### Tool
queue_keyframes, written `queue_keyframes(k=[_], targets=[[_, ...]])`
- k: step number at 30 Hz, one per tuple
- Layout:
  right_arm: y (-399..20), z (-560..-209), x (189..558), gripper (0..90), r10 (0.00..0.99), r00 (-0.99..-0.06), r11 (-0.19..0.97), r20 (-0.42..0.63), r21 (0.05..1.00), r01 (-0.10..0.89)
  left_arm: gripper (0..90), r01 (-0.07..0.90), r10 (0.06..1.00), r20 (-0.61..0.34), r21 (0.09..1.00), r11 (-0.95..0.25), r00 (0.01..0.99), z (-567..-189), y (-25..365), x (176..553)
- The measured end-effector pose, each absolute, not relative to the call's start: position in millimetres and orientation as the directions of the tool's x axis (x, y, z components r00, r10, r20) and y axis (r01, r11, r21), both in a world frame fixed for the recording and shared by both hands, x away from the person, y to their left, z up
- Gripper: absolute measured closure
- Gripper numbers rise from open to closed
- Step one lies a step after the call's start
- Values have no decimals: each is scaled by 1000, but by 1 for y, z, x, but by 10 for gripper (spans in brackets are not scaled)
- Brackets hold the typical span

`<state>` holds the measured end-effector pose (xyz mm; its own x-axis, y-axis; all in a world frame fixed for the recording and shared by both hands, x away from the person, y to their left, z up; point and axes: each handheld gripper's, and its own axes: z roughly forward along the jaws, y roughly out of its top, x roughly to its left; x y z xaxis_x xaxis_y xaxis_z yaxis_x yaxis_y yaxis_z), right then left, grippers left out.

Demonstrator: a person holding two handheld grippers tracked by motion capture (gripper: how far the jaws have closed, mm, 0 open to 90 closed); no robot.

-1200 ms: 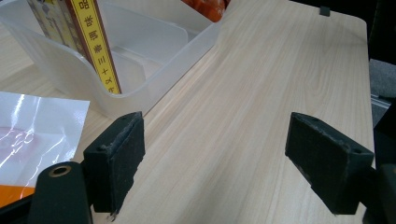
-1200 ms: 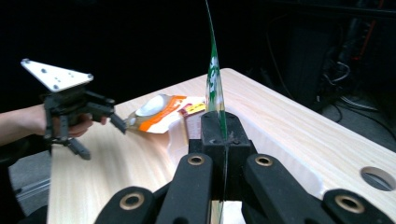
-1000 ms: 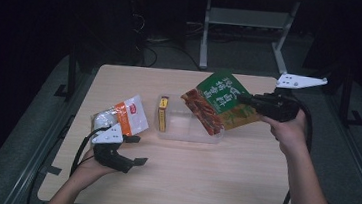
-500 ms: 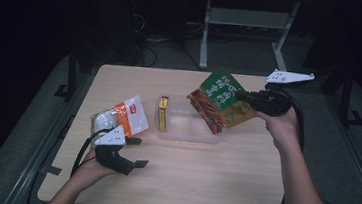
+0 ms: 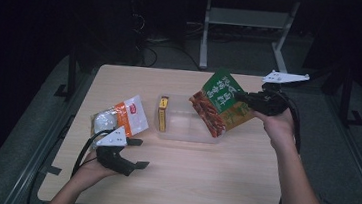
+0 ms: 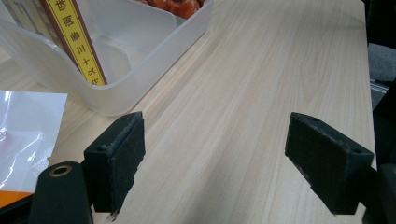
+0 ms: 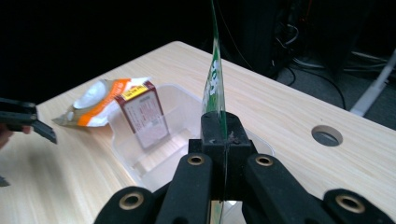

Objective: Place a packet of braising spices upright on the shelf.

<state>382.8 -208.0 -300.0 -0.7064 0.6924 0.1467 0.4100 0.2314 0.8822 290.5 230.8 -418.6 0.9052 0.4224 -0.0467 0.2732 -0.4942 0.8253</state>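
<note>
My right gripper (image 5: 242,96) is shut on the edge of a green and red snack bag (image 5: 221,103), holding it tilted over the right end of a clear plastic bin (image 5: 186,131). Seen edge-on in the right gripper view, the bag (image 7: 215,70) rises from between the pads of that gripper (image 7: 224,133). A yellow and brown box (image 5: 162,113) stands in the bin's left end. My left gripper (image 5: 140,153) rests open on the table near the front left, nothing between its pads (image 6: 119,158). An orange and white packet (image 5: 119,117) lies just behind it.
The wooden table (image 5: 201,184) has a round cable hole (image 7: 326,136) near its far right corner. Table legs and cables stand on the dark floor behind. Bare wood lies in front of the bin and to its right.
My right gripper has carried the snack bag a little down and toward the bin. The left gripper has stayed where it was.
</note>
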Motion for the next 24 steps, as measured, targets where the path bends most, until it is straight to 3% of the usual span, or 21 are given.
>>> queue_keyframes(k=[14,24], targets=[[-203,-306,384,899,745,-650,214,149,870,445,194,279,418,-54,820,-499,907,-420,229,290],[-192,-302,388,866,737,-664,250,129,860,444,193,273,412,-48,816,-509,910,-421,228,291]])
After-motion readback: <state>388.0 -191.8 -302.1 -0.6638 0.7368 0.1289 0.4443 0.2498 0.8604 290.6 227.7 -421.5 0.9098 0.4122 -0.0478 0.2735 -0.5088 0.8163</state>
